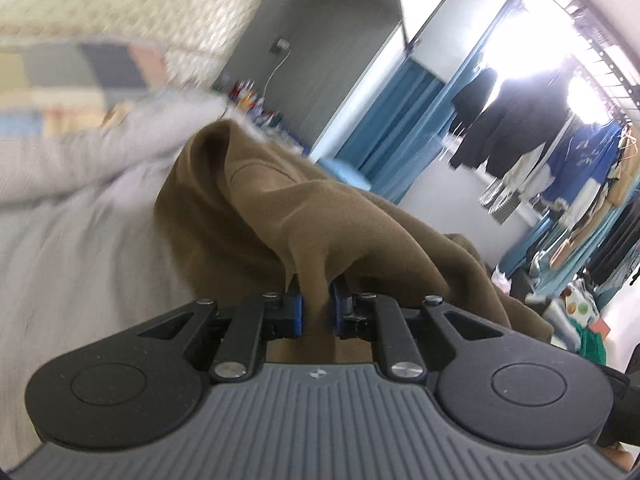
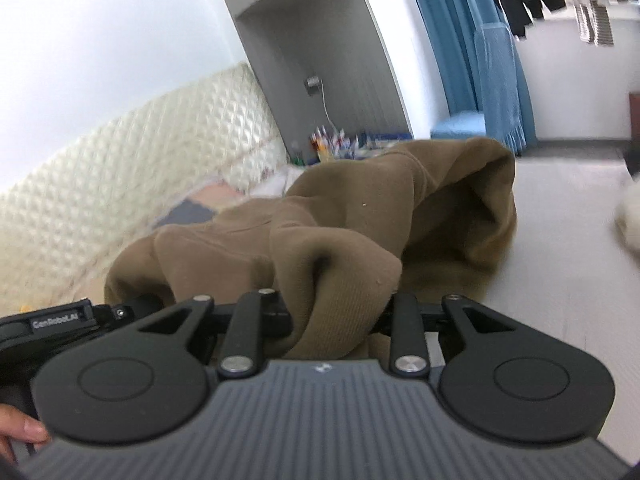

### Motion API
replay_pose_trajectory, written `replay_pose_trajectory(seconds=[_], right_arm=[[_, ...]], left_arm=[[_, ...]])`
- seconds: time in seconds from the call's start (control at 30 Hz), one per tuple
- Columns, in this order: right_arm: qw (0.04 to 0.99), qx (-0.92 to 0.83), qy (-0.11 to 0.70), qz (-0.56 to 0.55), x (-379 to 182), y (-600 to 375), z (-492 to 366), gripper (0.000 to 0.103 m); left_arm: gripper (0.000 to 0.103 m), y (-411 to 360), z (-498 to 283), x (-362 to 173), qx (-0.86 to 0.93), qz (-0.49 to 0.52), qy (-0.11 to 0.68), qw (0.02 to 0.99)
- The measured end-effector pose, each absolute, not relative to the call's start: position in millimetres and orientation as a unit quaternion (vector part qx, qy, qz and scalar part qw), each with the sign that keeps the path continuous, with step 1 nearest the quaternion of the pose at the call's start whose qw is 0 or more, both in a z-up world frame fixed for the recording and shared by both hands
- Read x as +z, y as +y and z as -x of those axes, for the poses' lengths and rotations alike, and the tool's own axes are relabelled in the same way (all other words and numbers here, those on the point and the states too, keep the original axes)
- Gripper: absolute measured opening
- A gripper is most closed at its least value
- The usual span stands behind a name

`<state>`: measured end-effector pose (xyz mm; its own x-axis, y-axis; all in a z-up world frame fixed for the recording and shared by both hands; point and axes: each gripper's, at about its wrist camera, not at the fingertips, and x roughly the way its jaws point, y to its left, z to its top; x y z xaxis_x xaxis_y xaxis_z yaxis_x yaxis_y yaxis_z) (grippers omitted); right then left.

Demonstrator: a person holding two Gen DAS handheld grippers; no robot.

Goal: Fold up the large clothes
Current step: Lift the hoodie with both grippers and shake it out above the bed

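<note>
cloth fills both grips. the left gripper (image 1: 318,310) has its blue pads (image 1: 297,312) pinched narrow on a fold of the brown garment (image 1: 304,216), and the right gripper (image 2: 338,318) is clamped on a thicker bunched roll of the same garment (image 2: 320,220), its pads hidden under the fabric. the last figures for both jaws are level, so i judge both grips settled.

the garment hangs bunched between the two grippers, lifted off the pale bed (image 1: 80,248) rather than lying flat on it. as for progress, no clean fold shows anywhere: the fabric is crumpled in deep loose ridges, with one wide opening gaping in the right view, perhaps a hood or a hem; i cannot tell which. i judge the task to be at an early stage, with spreading, smoothing and every fold left to do.

the fabric looks thick, soft and matte, like fleece or heavy knit, with a ribbed edge near the right grip. beyond it stand a quilted headboard (image 2: 132,160), a grey cabinet (image 2: 320,40), blue curtains (image 1: 384,136) and hung clothes (image 1: 540,132) by the bright window.
</note>
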<state>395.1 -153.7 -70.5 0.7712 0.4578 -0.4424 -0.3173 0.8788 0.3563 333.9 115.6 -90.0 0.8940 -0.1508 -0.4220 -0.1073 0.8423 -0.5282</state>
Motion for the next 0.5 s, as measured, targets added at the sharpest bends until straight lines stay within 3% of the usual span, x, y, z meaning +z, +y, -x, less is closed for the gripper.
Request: replay_pose_trajectory(seconds=[0.33, 0.5], right_arm=[[0.901, 0.195, 0.353, -0.159, -158.8, -163.0, -342.5, 0.029], [0.9, 0.178, 0.367, -0.154, -167.4, -156.8, -347.5, 0.033]], left_arm=[[0.016, 94.8, -289.2, -189.1, 0.006, 0.271, 0.322, 0.907], [0.017, 87.4, -298.7, -206.1, 0.01, 0.247, 0.357, 0.901]])
